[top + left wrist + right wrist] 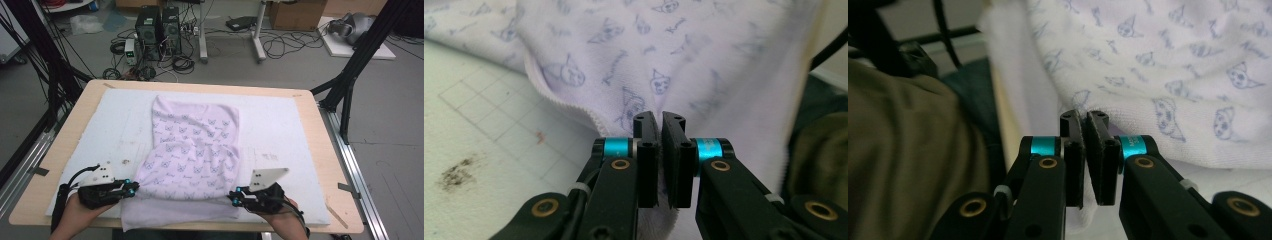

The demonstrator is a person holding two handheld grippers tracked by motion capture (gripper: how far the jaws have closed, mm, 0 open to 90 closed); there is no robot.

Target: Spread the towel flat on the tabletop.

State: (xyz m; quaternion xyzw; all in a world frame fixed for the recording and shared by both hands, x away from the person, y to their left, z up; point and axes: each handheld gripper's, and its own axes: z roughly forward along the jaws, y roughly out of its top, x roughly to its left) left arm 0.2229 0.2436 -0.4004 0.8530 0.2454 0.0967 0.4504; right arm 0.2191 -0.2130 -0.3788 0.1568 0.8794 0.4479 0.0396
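Observation:
A pale lilac towel [195, 150] printed with small cartoon faces lies on the white mat, its near part folded back over itself and its near edge hanging past the table front. My left gripper [134, 188] is at the towel's near left corner, shut on the cloth [644, 65], with a thin layer pinched between its pads [647, 150]. My right gripper [234, 195] is at the near right corner, likewise shut on the towel [1168, 65], fabric caught between its pads [1098, 150].
A white foam mat [280, 130] covers the wooden table [327, 165]. A dark stain [456, 172] marks the mat left of my left gripper. An olive sleeve [903, 150] is close on the right gripper's left. Computers and cables lie on the floor beyond.

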